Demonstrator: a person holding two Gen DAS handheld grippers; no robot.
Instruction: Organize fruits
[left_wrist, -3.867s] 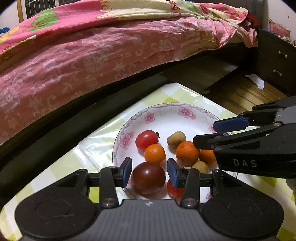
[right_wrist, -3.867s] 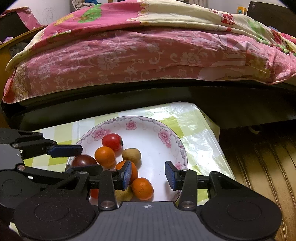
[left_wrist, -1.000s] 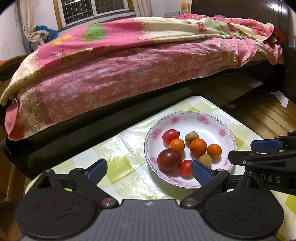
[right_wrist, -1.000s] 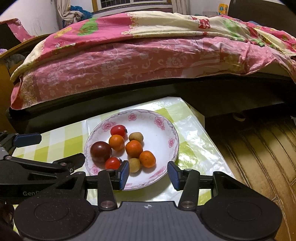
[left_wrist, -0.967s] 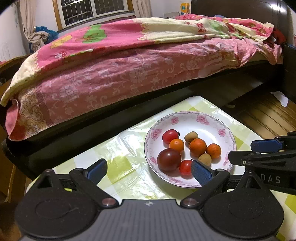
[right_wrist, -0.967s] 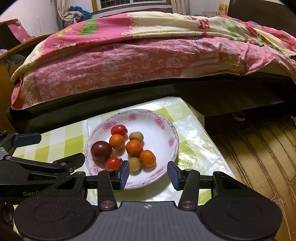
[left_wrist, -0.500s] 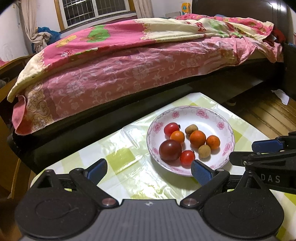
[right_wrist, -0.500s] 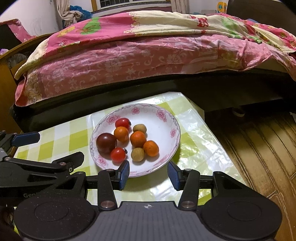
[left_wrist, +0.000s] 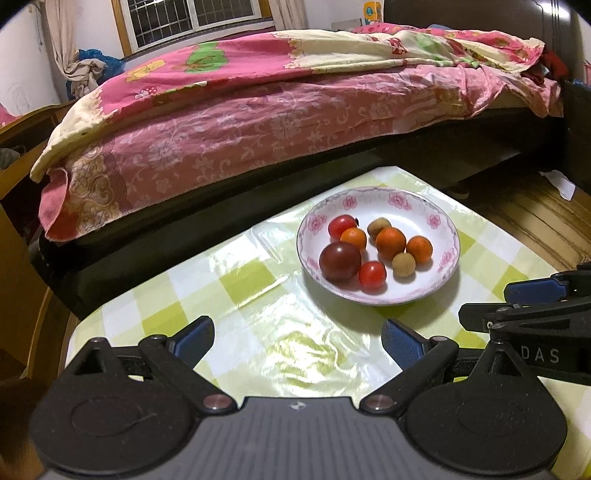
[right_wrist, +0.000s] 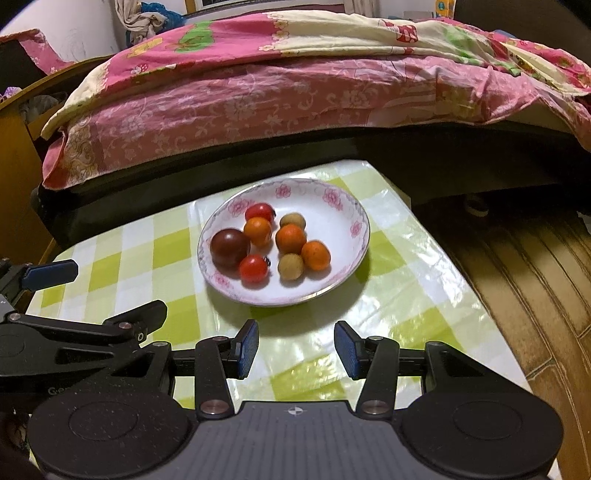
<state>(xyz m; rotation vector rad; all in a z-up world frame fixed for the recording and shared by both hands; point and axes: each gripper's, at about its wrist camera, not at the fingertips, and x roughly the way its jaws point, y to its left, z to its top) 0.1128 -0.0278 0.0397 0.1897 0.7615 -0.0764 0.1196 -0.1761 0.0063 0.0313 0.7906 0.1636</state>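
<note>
A: Left wrist view: plate (left_wrist: 448, 236) sits on the checked table (left_wrist: 236, 291), bed (left_wrist: 258, 122) behind it. Left gripper (left_wrist: 297, 341) hangs over bare cloth on the near side of the plate, jaws spread wide, nothing between them.

B: Fruits?

A: All inside the plate. Dark plum (left_wrist: 340, 257) at the plate's left-front, touching a red tomato (left_wrist: 372, 274) beside it. Second tomato (left_wrist: 341, 226) at the plate's back-left, just beside a small orange (left_wrist: 354, 238). Two more oranges (left_wrist: 390, 238) (left_wrist: 419, 249) lie toward its middle and right. Two brown fruits (left_wrist: 379, 227) (left_wrist: 403, 263), kind unclear, one behind the middle orange, one in front.

B: Other side?

A: Right wrist view: right gripper (right_wrist: 295, 349) also near the plate's front edge, clear of it, jaws at a moderate gap, empty. Neither gripper touches the plate. Floor (right_wrist: 517, 273) lies to the plate's right, past the table edge.
</note>
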